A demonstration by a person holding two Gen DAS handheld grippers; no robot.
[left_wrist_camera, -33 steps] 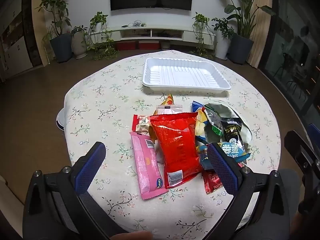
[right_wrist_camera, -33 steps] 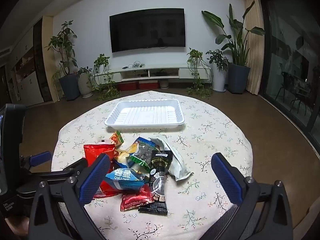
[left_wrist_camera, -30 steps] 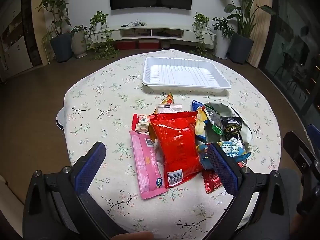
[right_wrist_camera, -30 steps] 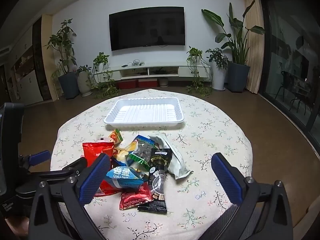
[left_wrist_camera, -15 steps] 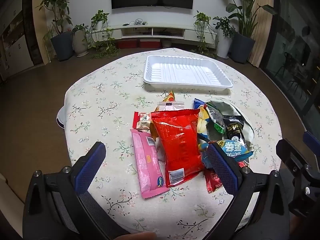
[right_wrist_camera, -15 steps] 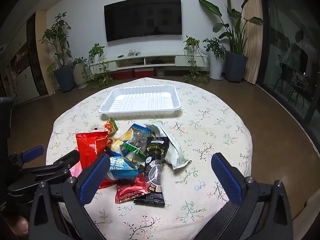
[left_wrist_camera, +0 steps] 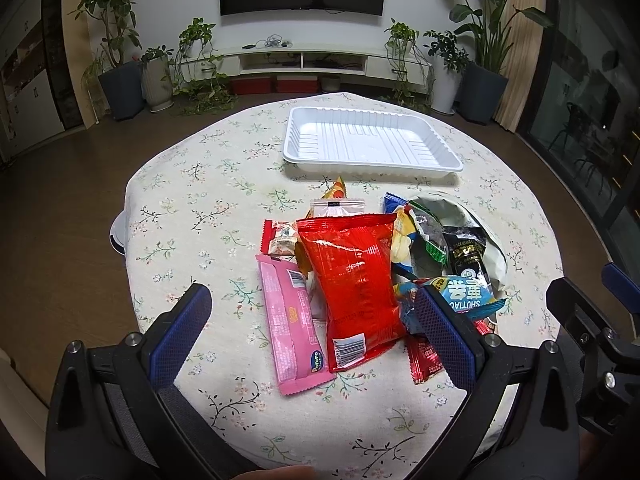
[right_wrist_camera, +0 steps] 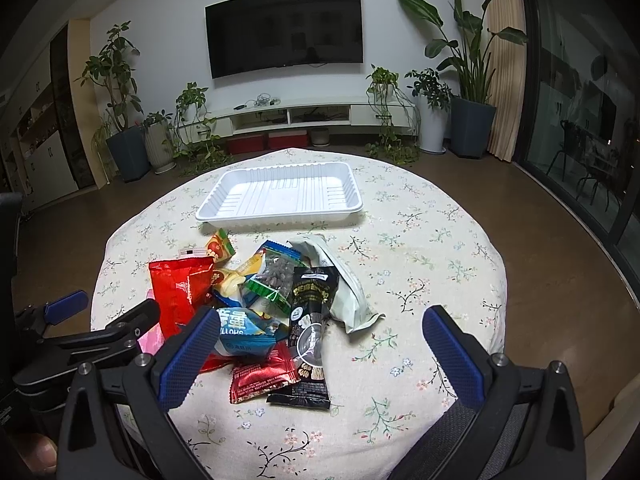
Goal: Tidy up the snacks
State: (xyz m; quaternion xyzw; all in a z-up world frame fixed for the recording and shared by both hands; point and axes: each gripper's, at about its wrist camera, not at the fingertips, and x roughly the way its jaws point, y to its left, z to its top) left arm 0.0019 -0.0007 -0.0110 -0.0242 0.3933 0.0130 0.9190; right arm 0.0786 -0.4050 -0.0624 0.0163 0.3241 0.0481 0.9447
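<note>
A pile of snack packets lies on the round floral table (left_wrist_camera: pixel 192 208). A large red bag (left_wrist_camera: pixel 354 284) tops the pile, with a pink bar (left_wrist_camera: pixel 292 320) on its left and a blue packet (left_wrist_camera: pixel 464 296) and a black packet (left_wrist_camera: pixel 466 256) on its right. An empty white tray (left_wrist_camera: pixel 370 140) sits beyond the pile. My left gripper (left_wrist_camera: pixel 316 316) hovers open over the near side of the pile, holding nothing. My right gripper (right_wrist_camera: pixel 320 336) is open above the black packet (right_wrist_camera: pixel 312 316), small dark-red packet (right_wrist_camera: pixel 262 372) and blue packet (right_wrist_camera: pixel 244 332). The red bag (right_wrist_camera: pixel 180 292) and tray (right_wrist_camera: pixel 280 196) also show there.
The table edge drops off close below both grippers. The left gripper's frame (right_wrist_camera: pixel 92 332) shows at the left of the right wrist view. Bare tablecloth (right_wrist_camera: pixel 432 248) stretches right of the pile. Potted plants, a TV wall and a low cabinet stand far behind.
Both grippers have drifted slightly forward and down toward the pile, so the packets look a little larger. Nothing was grasped, and both stay open.
</note>
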